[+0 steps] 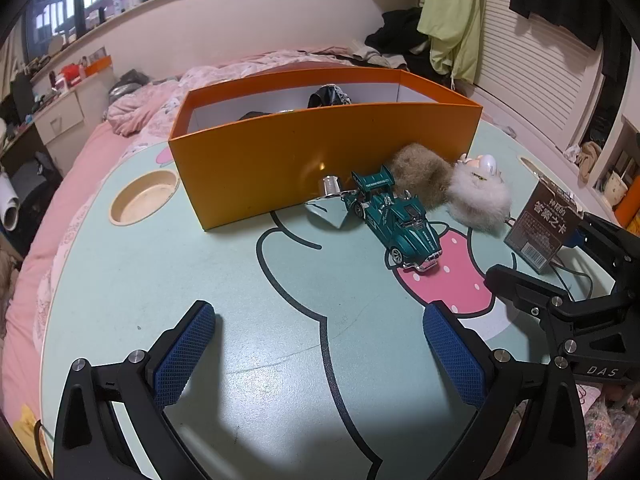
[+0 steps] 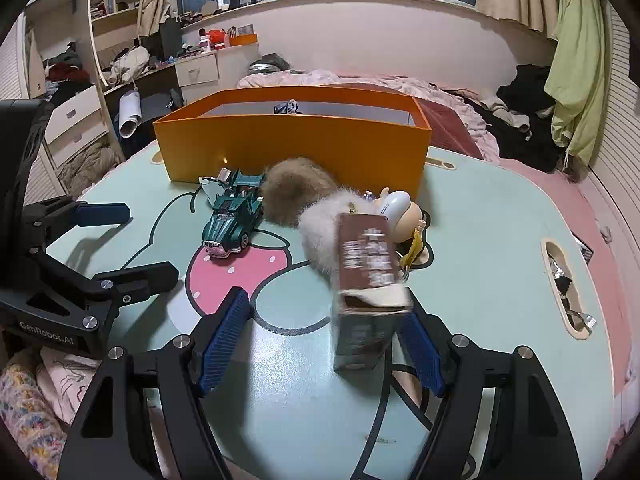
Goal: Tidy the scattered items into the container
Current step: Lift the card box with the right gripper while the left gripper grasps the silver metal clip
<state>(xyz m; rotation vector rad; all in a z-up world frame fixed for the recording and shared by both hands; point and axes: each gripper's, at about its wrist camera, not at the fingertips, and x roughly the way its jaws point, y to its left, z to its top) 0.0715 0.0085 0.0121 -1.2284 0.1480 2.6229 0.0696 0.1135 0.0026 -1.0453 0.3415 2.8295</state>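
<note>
Bedroom table (image 1: pixel 200 288), "GenRobot.AI" left gripper (image 2: pixel 138 240), "DAS" right gripper (image 1: pixel 536 248)

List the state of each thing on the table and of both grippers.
Orange box: upright, open-topped, some items already inside.
Toy car: on its wheels on the table, outside the box.
Brown pompom: lying against the box wall.
White pompom: lying beside the brown one.
Card box: standing between the right gripper's pads, blurred.
Left gripper: open, empty.
Right gripper: open around the card box, left pad clear of it.

wrist views, shared orange box (image 1: pixel 320 152)
</note>
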